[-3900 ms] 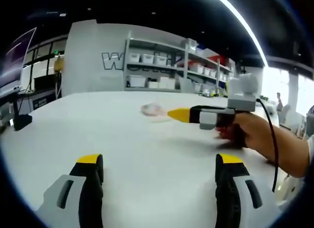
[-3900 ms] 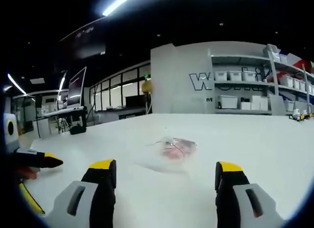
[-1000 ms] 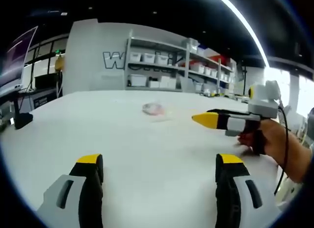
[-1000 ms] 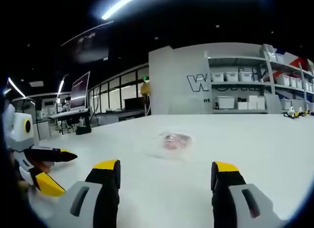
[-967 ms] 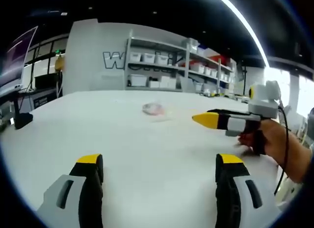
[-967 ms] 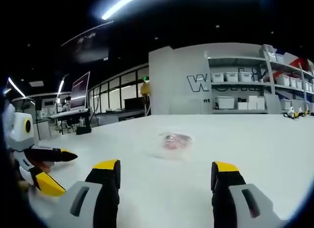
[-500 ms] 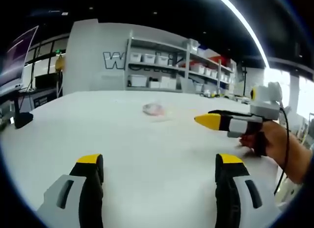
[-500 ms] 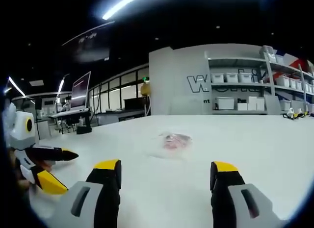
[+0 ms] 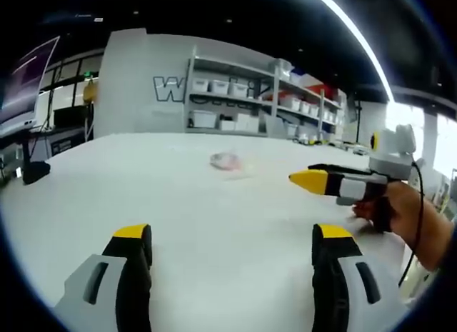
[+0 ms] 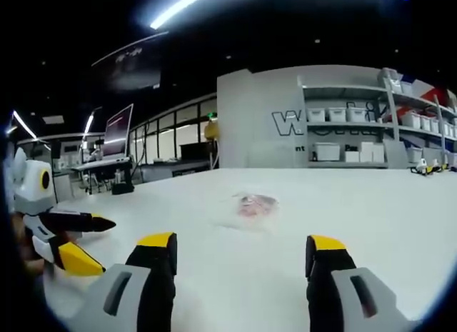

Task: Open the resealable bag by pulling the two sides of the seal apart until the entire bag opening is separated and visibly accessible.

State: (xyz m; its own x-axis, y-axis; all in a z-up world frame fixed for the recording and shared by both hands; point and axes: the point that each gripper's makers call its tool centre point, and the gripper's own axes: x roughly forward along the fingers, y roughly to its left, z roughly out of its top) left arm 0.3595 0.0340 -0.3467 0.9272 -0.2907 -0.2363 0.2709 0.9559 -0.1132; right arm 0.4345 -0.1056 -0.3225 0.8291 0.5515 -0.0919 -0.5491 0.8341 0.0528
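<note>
Landmark: small clear resealable plastic bag with pinkish-red contents (image 9: 227, 160), lying flat on the wide white table (image 9: 214, 210), well out from both grippers and untouched.

Left gripper view, left to right:
- Dark monitor stand (image 9: 32, 171) at the table's far left edge, well apart from the bag.
- Left gripper (image 9: 230, 235), grey body with black jaws and yellow tips: jaws spread wide, nothing between them, bare table showing in the gap. The bag sits beyond the gap, nearer the left jaw's line.
- Behind the bag: white wall panel with large grey lettering (image 9: 171, 88), then grey shelving with white storage bins (image 9: 243, 103) running off to the right.
- Right of the bag and nearer the camera: right gripper (image 9: 314, 180) coming in from the right, held in a person's hand (image 9: 389, 210), yellow tips pointing left, above the table and short of the bag. A black cable (image 9: 414, 225) hangs from it.

Right gripper view, left to right:
- Left gripper (image 10: 89, 243) at the far left edge, its two yellow-tipped jaws clearly apart, empty, well left of the bag (image 10: 254, 203).
- Behind it, desks with a monitor (image 10: 116, 128).
- Right gripper (image 10: 241, 246): jaws wide apart, holding nothing. The bag lies ahead, about centred on the gap, not touching either jaw.
- Shelving (image 10: 371, 132) behind and right of the bag.

Cannot tell whether the bag's seal is shut: too small and blurred.
</note>
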